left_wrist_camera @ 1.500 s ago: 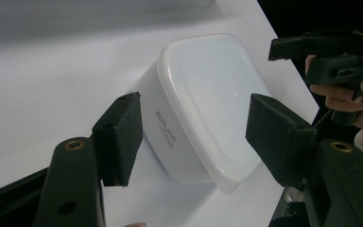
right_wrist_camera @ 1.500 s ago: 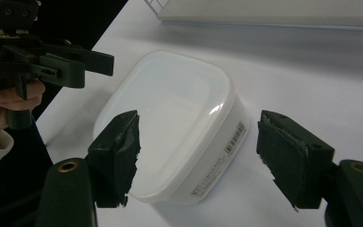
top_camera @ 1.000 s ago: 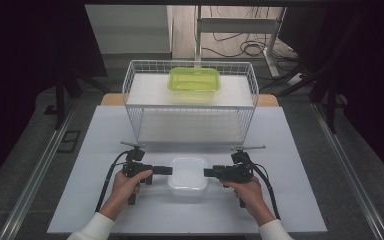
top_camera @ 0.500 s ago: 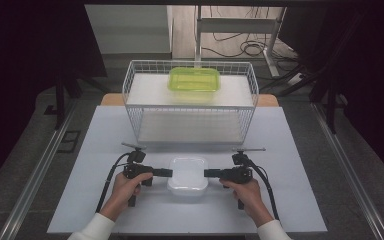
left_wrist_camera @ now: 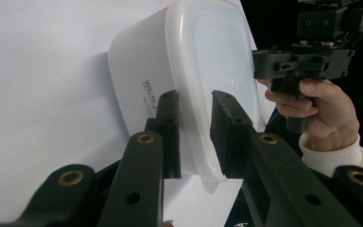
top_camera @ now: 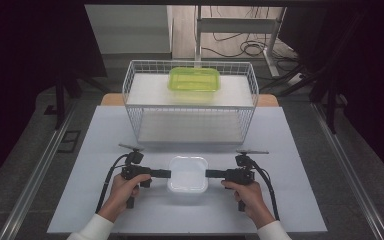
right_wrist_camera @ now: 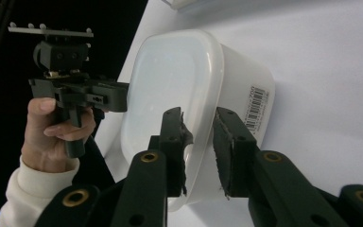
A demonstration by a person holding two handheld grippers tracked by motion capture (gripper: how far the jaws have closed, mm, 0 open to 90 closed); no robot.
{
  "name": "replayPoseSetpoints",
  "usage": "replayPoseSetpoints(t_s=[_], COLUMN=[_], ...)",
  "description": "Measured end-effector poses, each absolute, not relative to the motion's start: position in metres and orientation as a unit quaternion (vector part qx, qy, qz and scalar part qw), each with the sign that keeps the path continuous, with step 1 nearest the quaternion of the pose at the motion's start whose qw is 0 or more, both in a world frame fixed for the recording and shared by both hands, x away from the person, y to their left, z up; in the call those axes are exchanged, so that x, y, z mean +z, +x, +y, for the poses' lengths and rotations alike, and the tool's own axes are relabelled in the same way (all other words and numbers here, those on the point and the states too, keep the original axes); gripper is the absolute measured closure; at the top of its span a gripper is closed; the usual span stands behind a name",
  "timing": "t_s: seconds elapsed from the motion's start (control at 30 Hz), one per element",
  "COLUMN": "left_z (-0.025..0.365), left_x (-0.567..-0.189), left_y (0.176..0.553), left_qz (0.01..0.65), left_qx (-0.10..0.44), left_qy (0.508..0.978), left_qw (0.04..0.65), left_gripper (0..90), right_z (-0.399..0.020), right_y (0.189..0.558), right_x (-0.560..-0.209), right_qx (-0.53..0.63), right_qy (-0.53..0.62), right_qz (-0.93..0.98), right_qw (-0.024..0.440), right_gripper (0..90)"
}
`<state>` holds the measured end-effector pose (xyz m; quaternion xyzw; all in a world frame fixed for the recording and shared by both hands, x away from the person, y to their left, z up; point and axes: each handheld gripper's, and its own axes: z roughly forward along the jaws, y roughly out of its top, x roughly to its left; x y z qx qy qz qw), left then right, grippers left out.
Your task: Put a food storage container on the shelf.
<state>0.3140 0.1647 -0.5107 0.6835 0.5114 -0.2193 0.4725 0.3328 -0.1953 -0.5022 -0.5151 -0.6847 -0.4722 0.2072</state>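
Observation:
A white plastic container (top_camera: 187,173) with a milky lid sits on the table near its front edge. My left gripper (top_camera: 169,173) meets its left rim and my right gripper (top_camera: 207,174) its right rim, both held level. In the left gripper view the left gripper (left_wrist_camera: 194,106) straddles the container (left_wrist_camera: 203,56), one jaw on the wall and one on the lid. In the right gripper view the right gripper (right_wrist_camera: 198,120) grips the container (right_wrist_camera: 170,80) the same way. Both pairs of jaws have just been closing, with the rim between them.
A white wire basket (top_camera: 190,107) stands behind the container, mid-table. A green lidded box (top_camera: 194,79) lies at its far side. The white tabletop (top_camera: 290,200) has bare room to either side of the hands. Dark floor and cables lie beyond.
Both pairs of jaws have narrowed onto the container's rim. The hands and the container have stayed where they were.

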Motion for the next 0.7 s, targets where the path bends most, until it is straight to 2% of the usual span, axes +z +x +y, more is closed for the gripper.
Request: replayPoseSetpoints(t_s=[0.1, 0.7], left_z=[0.167, 0.165], left_x=[-0.509, -0.499], left_y=[0.313, 0.308], left_qz=[0.512, 0.498], left_qx=[-0.214, -0.189], left_qy=[0.682, 0.693], left_qw=[0.476, 0.486], left_gripper=[79.2, 80.1], right_z=[-0.197, -0.197], right_y=[0.330, 0.328], right_x=[-0.499, -0.488], right_qx=[-0.494, -0.498], right_qy=[-0.508, -0.482], right_qz=[-0.674, -0.696], right_qw=[0.208, 0.188], right_gripper=[80.4, 80.5])
